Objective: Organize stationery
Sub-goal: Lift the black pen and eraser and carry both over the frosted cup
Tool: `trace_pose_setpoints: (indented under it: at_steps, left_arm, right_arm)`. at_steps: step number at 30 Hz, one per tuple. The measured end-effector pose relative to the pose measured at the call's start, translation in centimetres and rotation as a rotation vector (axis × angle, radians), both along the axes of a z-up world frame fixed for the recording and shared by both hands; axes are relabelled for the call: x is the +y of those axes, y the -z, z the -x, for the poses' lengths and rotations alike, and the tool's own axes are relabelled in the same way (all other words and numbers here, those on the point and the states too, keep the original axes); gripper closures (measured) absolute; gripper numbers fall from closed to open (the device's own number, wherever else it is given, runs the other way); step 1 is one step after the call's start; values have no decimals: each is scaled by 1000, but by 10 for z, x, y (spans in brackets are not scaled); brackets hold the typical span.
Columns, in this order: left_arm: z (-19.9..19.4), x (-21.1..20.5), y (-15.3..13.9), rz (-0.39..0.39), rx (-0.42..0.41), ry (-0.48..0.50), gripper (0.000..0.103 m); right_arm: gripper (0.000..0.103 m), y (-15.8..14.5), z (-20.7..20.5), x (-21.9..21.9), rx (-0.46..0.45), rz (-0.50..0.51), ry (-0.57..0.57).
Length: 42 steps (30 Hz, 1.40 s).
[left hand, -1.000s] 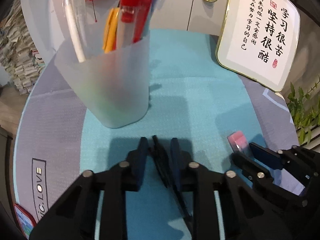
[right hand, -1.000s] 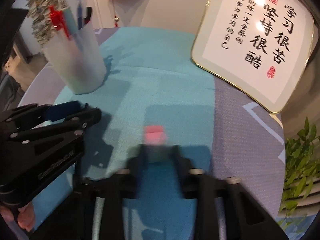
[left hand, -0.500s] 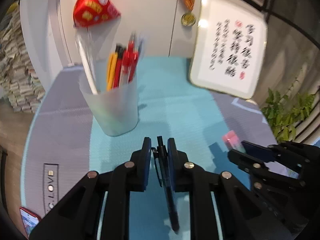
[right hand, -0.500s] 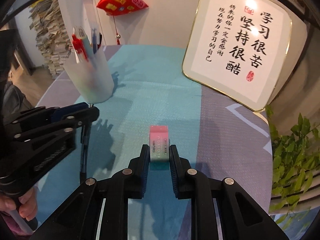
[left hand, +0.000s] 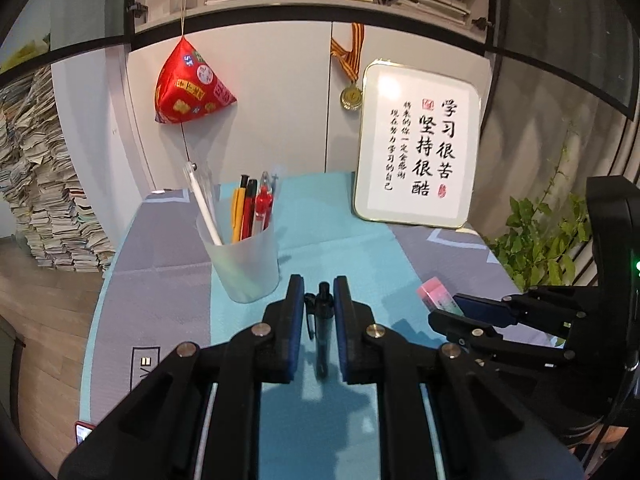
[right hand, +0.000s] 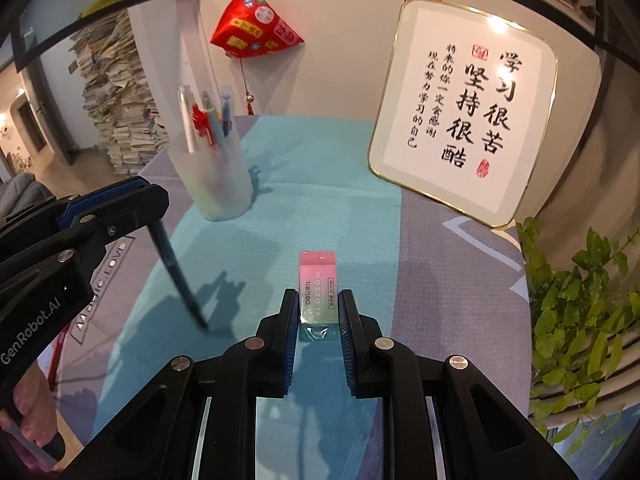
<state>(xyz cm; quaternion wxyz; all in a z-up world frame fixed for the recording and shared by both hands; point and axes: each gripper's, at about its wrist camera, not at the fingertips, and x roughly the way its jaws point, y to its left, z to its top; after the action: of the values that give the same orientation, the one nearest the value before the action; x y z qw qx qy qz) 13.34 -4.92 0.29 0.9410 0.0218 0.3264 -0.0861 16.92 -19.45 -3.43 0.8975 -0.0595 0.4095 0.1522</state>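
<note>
Left gripper (left hand: 316, 300) pinches slim black pen (left hand: 323, 320); right gripper (right hand: 319, 308) clamps pink-and-green rectangular eraser (right hand: 317, 284); frosted plastic cup (left hand: 244, 264) ahead-left.

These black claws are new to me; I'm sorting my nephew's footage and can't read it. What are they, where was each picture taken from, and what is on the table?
They are no robot's. A person holds one hand-held tool in each hand, each with a fisheye camera looking along its two fingers. The left wrist view shows the left tool shut on a dark pen that hangs point down. The right wrist view shows the right tool shut on a pink-and-green eraser. On the blue and grey table mat stands a frosted cup of pens, and a framed calligraphy board leans at the back.
</note>
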Motion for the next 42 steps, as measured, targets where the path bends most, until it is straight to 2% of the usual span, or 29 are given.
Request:
trace_pose_setpoints:
  at_steps: [21,42]
  left_arm:
    - [26,17,-29,3,-83,-10,90]
    - [11,56,-60,16,-133,-60,90]
  right_arm:
    - [82,-39,28,9,-84,-77,-20]
    - [82,-78,22,50,-159,-154,-50]
